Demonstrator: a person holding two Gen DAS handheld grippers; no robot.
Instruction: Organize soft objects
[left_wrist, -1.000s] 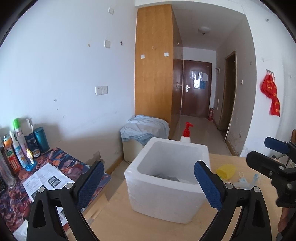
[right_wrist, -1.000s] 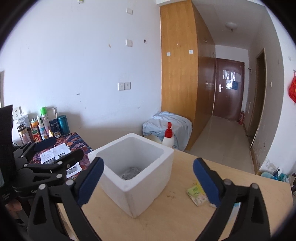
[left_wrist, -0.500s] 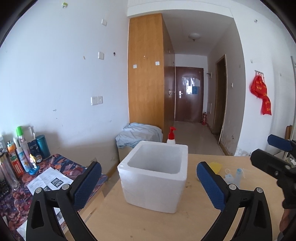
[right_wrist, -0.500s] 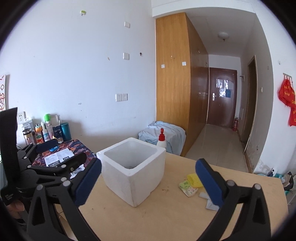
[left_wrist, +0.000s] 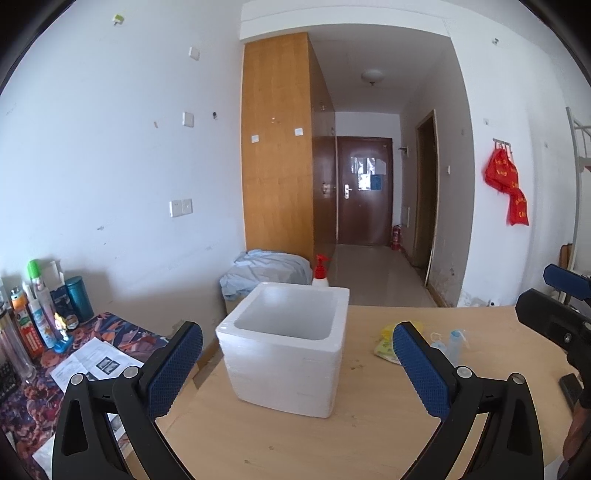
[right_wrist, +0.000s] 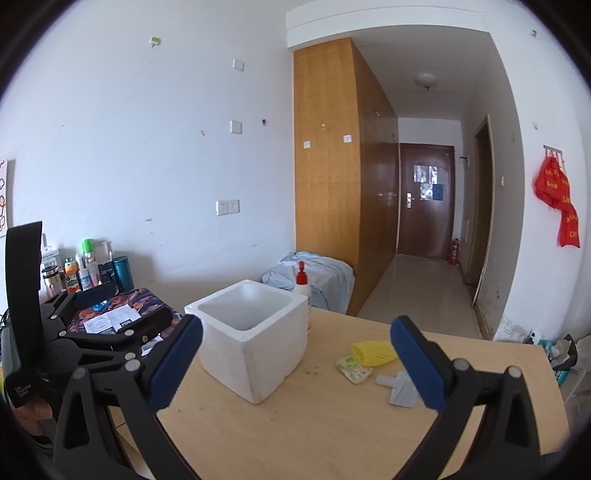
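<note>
Left tongs (left_wrist: 297, 363): blue-padded, spread wide, holding nothing, raised above the light wooden tabletop (left_wrist: 369, 424) with the white square foam box (left_wrist: 286, 347) framed between the pads.

Right tongs (right_wrist: 295, 365): likewise spread wide, nothing between the pads, raised over the tabletop (right_wrist: 332, 424). Also seen from the left wrist view, at the far right edge (left_wrist: 554, 306). Left tongs seen from the right wrist view at the left edge, over the patterned side surface (right_wrist: 107, 310).

Foam box (right_wrist: 251, 343): upright, open at the top, towards the left end of the tabletop; inner walls white, floor of the box hidden from both views.

Soft objects, on the tabletop to the right of the box, well apart from it: yellow mesh scrubber pad (right_wrist: 373, 352); yellow-green patterned sponge packet (right_wrist: 352, 369) just beside it on the near side; pale grey folded cloth piece (right_wrist: 400, 389) near both, partly behind the right pad. From the left wrist view, the yellow items (left_wrist: 386, 341) partly hidden by the right pad of the left tongs.

White spray bottle with red trigger top (right_wrist: 302, 282): upright, just behind the box.

Row of bottles and a teal canister (left_wrist: 79, 297) against the wall on the floral-patterned side surface (left_wrist: 122, 328), printed leaflet (left_wrist: 92, 363) lying flat there.
</note>
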